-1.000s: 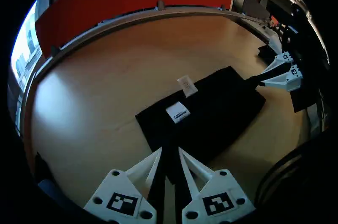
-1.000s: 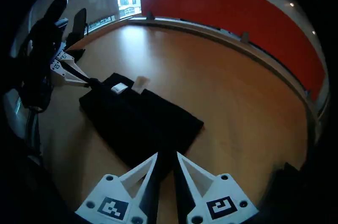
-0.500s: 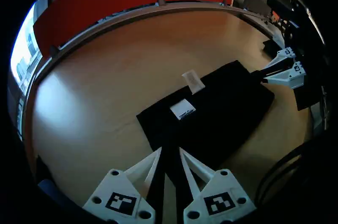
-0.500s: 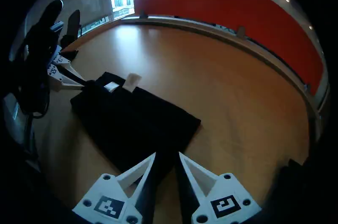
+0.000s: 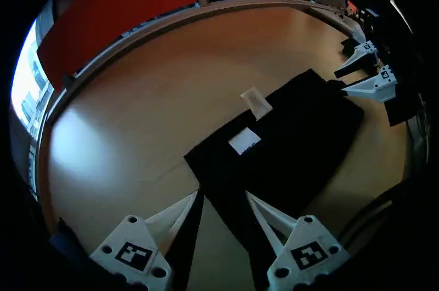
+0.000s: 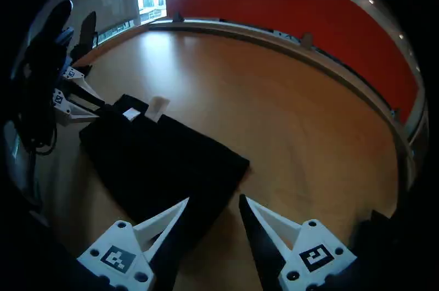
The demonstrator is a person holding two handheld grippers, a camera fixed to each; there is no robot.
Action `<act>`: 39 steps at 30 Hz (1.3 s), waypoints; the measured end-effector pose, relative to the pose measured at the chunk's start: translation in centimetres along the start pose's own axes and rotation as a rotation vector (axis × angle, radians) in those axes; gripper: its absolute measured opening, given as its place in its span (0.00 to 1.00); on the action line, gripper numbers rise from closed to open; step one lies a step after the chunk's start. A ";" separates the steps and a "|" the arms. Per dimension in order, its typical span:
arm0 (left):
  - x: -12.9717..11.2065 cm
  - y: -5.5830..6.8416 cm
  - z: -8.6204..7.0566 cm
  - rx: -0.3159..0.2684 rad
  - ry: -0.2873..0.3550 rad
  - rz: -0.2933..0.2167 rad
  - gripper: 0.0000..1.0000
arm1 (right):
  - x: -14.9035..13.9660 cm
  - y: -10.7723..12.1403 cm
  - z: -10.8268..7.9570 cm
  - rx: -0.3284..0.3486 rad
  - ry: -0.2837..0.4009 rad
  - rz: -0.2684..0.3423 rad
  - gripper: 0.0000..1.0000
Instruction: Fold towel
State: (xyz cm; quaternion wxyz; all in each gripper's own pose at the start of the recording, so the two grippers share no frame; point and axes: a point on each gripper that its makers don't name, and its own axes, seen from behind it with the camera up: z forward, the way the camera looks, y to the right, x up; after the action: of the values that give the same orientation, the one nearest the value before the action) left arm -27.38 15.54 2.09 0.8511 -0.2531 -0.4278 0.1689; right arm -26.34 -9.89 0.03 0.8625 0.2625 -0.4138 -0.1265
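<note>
The left gripper point(image 5: 222, 208) has its two white fingers spread wide, both pointing forward and slightly down. The right gripper point(image 6: 214, 208) is parted just as wide. The two grippers point toward each other, well apart, with nothing clamped between either pair.

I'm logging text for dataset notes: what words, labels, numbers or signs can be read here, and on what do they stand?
No text is readable.
White label on the towel: dark print, too blurred to read.
Tag at the towel's edge: faint print, too small to read.
Markers on the left gripper and right gripper: black-and-white patterns, no words.
</note>
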 end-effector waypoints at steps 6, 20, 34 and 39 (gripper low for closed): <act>0.2 -0.7 0.3 0.013 -0.001 0.012 0.61 | 0.3 0.7 0.3 -0.017 0.001 0.009 0.71; 1.7 -2.9 0.8 0.063 0.007 0.032 0.64 | 2.5 2.2 0.7 -0.048 0.024 0.009 0.77; 2.9 -4.0 -0.4 0.087 0.038 0.016 0.85 | 3.5 3.2 -0.1 -0.076 0.045 0.006 0.97; 2.6 -3.7 -0.7 0.082 0.039 0.012 0.96 | 3.3 3.0 -0.5 -0.078 0.052 0.013 1.00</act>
State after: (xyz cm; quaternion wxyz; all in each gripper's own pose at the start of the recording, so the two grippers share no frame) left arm -25.01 13.65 5.53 0.8678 -0.2239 -0.4025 0.1865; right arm -23.88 -8.66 3.61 0.8832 0.2293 -0.3879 -0.1301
